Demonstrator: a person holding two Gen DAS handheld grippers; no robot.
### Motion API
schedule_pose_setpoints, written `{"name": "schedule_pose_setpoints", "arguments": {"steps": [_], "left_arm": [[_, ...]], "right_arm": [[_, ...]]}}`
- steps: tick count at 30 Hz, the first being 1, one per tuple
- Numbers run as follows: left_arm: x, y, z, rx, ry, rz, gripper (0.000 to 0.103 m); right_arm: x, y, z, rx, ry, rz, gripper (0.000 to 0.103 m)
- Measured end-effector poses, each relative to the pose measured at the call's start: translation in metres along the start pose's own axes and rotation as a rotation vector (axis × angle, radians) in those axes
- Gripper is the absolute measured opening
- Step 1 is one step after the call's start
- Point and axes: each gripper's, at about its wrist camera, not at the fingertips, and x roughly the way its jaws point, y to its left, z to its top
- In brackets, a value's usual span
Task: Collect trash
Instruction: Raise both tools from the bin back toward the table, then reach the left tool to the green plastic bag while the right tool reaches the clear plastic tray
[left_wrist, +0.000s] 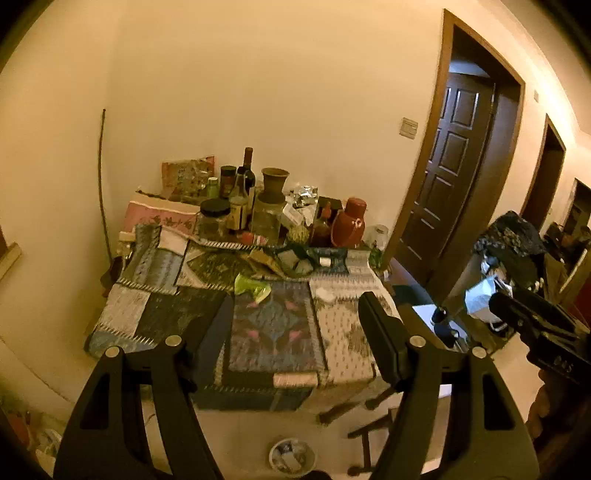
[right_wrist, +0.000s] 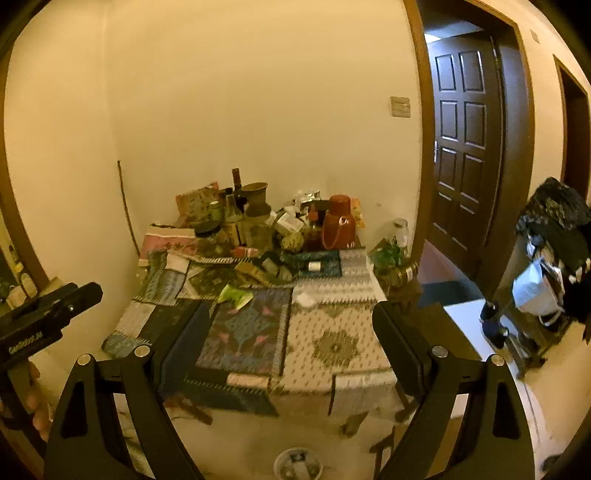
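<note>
left gripper (left_wrist: 295, 325): jaws wide apart, holding nothing, above table
table (left_wrist: 343, 332): patchwork cloth, bottles and jars at 12 o'clock end
green wrapper (left_wrist: 253, 288): on cloth, centre
right gripper (left_wrist: 496, 302): 3 o'clock edge, jaw state unclear
small bin (left_wrist: 291, 458): floor, 6 o'clock

Light: dim, warm yellow-orange cast over my whole view from both wrists.
Source: I cannot tell; brightest patch is the wall (left_wrist: 280, 92) above the table (left_wrist: 343, 332), plus a cool glow above the door (right_wrist: 467, 147).
Shadows: soft, dark under the table's near edge.
Blur: clutter at the table's back is soft and grainy.
Distortion: door frame bows strongly; corners go black.
</note>
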Motion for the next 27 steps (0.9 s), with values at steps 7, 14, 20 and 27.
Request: {"name": "schedule_pose_setpoints", "arguments": {"steps": [7, 14, 20, 27], "left_arm": [[0.075, -0.028, 0.036, -0.034, 0.016, 0.031, 0.069], [0.136, -0.035, 0.047, -0.082, 0.069, 0.082, 0.069], [0.189, -0.007, 0.051, -0.108, 0.156, 0.127, 0.069], [0.263, 0.047, 0.055, -0.112, 0.267, 0.109, 0.069]], "right_arm": [[0.054, -0.037, 0.040, -0.039, 0.017, 0.053, 0.088], [0.117, -0.066, 0.060, -0.021, 0.092, 0.110, 0.088], [0.170, -0.072, 0.058, 0.024, 0.209, 0.104, 0.088], [0.238, -0.074, 0.042, 0.113, 0.326, -0.014, 0.088]]}}
